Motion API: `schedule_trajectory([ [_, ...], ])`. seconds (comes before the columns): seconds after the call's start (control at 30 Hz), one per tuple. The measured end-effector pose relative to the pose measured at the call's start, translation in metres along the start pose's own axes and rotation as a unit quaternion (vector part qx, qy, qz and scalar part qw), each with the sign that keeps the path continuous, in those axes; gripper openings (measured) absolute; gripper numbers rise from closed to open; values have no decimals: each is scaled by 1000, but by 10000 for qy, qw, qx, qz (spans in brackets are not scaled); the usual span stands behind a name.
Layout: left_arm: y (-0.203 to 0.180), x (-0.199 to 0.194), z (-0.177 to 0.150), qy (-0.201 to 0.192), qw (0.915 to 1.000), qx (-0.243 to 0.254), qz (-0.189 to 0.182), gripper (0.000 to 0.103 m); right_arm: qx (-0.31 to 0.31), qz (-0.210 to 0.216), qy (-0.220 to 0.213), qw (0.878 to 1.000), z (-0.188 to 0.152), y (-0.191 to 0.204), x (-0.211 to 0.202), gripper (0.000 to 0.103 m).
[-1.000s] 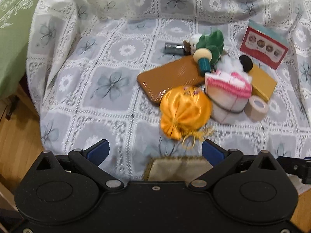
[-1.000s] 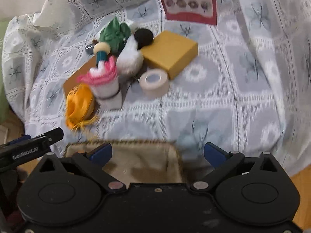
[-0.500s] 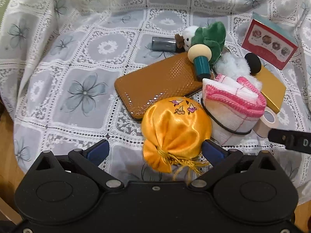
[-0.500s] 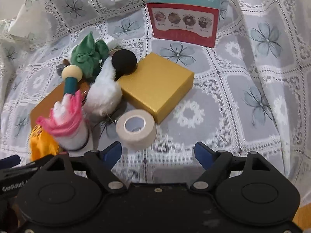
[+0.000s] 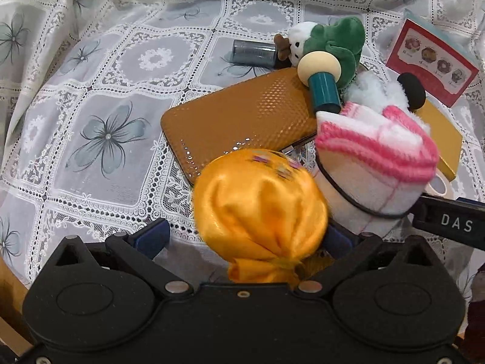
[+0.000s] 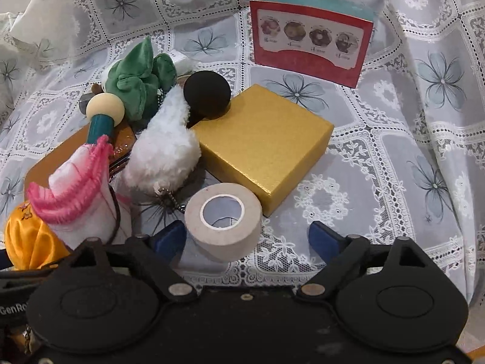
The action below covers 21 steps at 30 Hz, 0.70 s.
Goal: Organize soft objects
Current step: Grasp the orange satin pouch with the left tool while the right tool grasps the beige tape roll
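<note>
An orange satin pouch [image 5: 260, 209] lies between the open fingers of my left gripper [image 5: 242, 236]; the jaws are wide and I cannot tell if they touch it. It also shows in the right wrist view [image 6: 27, 239]. A rolled pink-and-white towel [image 5: 376, 163] stands right of it, also in the right wrist view [image 6: 81, 194]. A green plush toy [image 5: 336, 42] and a white fluffy toy [image 6: 163, 148] lie behind. My right gripper [image 6: 245, 236] is open, with a tape roll [image 6: 222, 221] by its left finger.
A brown flat case [image 5: 242, 118], a wooden peg doll [image 5: 321, 79] and a grey tube [image 5: 253, 51] lie on the lace cloth [image 5: 100, 139]. A gold box [image 6: 263, 142] and a red-and-teal carton [image 6: 309, 39] sit to the right.
Both grippers have moved forward toward the pile. The orange pouch has come between my left fingers. The tape roll has come up to my right gripper's left finger. The basket has left view.
</note>
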<state>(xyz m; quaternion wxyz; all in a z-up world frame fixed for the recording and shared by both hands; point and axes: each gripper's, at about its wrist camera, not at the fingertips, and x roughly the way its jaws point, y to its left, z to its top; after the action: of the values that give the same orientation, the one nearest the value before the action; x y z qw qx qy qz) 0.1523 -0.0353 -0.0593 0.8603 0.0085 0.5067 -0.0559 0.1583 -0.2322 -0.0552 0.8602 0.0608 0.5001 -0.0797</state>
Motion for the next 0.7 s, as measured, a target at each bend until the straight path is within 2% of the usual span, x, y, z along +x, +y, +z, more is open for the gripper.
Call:
schedule_trajectory([
  [0.13,2,-1,-1,-92,9999,-21,-38,101,-4,85,18,10000,-1,0,3,103],
  [0.47,2,1,3,25,10000,41,-83,99,-121,63,62,9999,1,4,7,103],
  [0.53,5,0,4,64,9998,29,-159,96,-76,50,84,9999,3,2,7,97],
  [0.6,9,-2,6,84,9998,-21,-202,86,-17,-9,80,10000,5,0,4,89],
  [0.67,11,-8,6,47,9999,-41,-148,70,13,-53,75,10000,5,-3,0,78],
  [0.7,12,-10,6,16,9999,-15,-108,68,23,-23,94,10000,5,-4,-2,75],
])
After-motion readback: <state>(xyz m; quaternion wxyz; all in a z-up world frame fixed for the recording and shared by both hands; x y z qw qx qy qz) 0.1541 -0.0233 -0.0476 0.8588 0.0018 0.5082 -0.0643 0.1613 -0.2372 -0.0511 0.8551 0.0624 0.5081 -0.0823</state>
